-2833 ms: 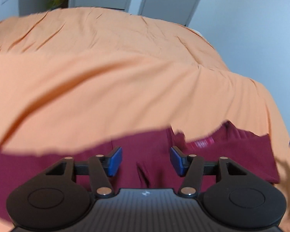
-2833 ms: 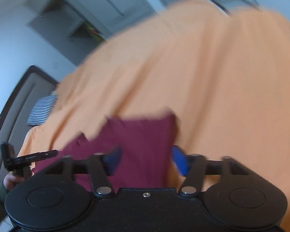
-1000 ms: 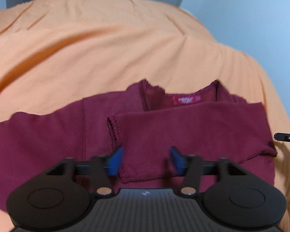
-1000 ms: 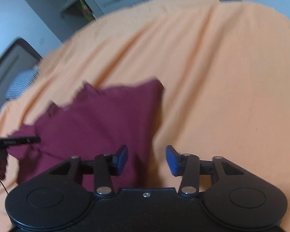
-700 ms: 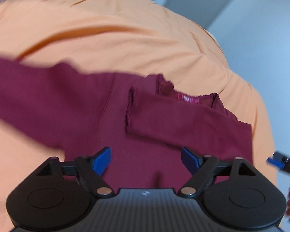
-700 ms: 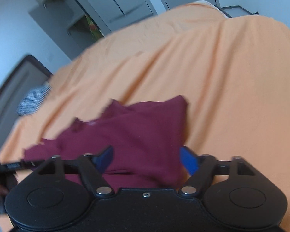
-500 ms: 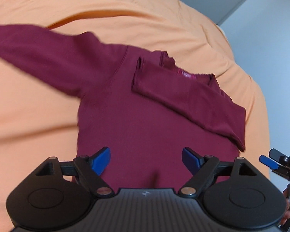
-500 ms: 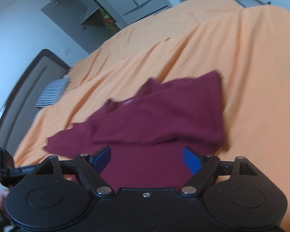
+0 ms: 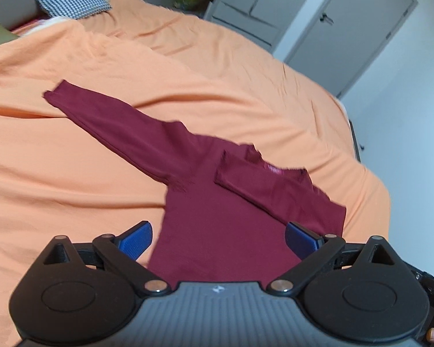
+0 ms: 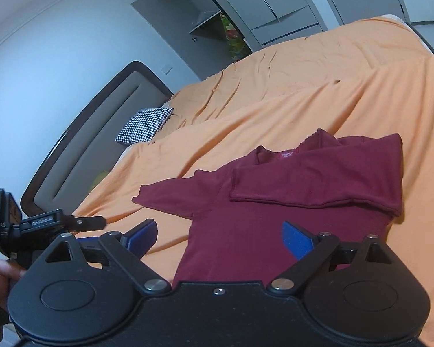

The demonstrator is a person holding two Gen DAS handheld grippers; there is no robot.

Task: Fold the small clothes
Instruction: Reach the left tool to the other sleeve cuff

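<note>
A dark red long-sleeved top (image 9: pixel 217 219) (image 10: pixel 275 202) lies flat on the orange bed. One sleeve (image 9: pixel 277 193) is folded across the chest below the pink neck label. The other sleeve (image 9: pixel 115 124) stretches out to the left. My left gripper (image 9: pixel 220 238) hangs above the top's lower body, jaws still opening, nothing between them. My right gripper (image 10: pixel 218 238) also hovers above the lower body, jaws opening and empty. The left gripper's body (image 10: pixel 43 225) shows at the left edge of the right wrist view, held by a hand.
The orange bedspread (image 9: pixel 72 188) (image 10: pixel 303 86) covers the whole bed, with creases. A checked pillow (image 9: pixel 72 4) (image 10: pixel 144 125) lies by the dark headboard (image 10: pixel 86 133). Grey wardrobe doors (image 9: pixel 275 8) stand beyond the bed, and a white wall on the right.
Both grippers opened wide and rose away from the top. One sleeve now lies folded over the chest. Far more of the bed and room is in view.
</note>
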